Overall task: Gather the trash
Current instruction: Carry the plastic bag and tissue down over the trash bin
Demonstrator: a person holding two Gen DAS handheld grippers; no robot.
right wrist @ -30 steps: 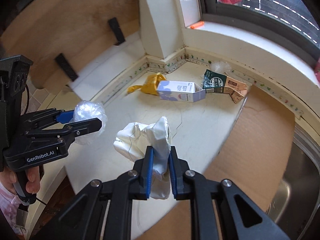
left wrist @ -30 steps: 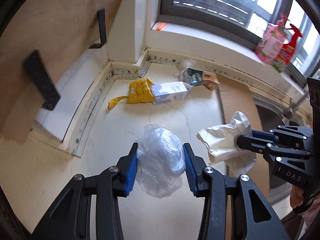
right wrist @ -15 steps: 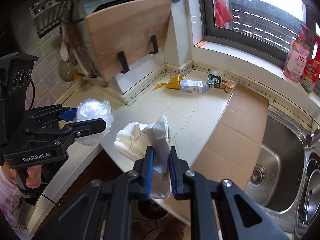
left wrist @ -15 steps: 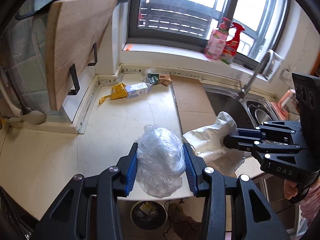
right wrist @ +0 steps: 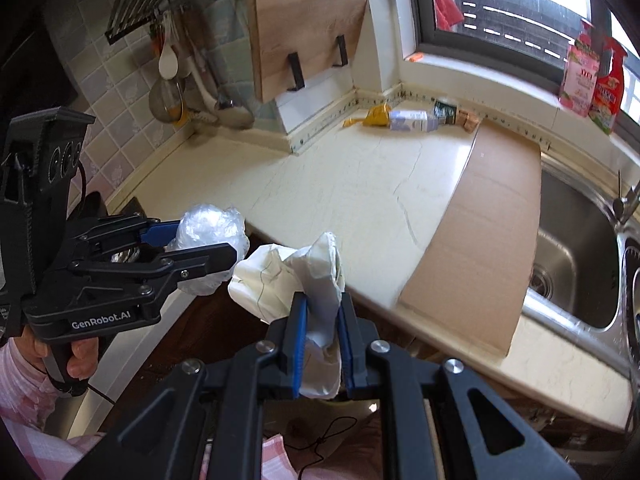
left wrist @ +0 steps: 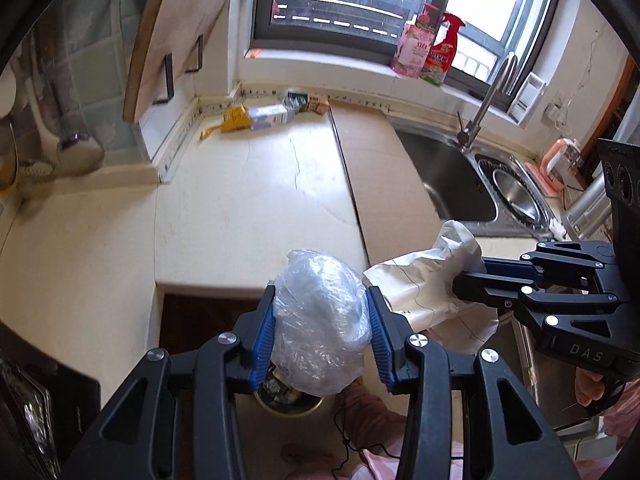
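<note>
While I stood at the front edge of the desk (left wrist: 224, 216), my left hand-held gripper (left wrist: 320, 326) was clenched on a crumpled ball of clear plastic wrap (left wrist: 320, 320), its blue pads pressing either side. Directly beneath that ball, mostly hidden by it, sat a small round bin (left wrist: 288, 400) on the floor, already holding some rubbish. To the right, my right hand-held gripper (right wrist: 322, 330) was clamped on a crumpled white paper bag (right wrist: 288, 280), which hung out past the desk edge, close to the plastic ball but, as far as I could tell, not touching it.

I judged the main risk to be a missed drop: the bin mouth looked narrow, both loads were light and bulky, and the paper bag hung to one side of the bin, so either might land on the floor. The plastic might also cling to a pad.

Both of my hand-held grippers pointed steeply downward, side by side. More rubbish lay at the far back of the desk: a yellow wrapper (right wrist: 376, 116), a white carton (right wrist: 412, 120) and a dark carton (right wrist: 446, 112).
</note>
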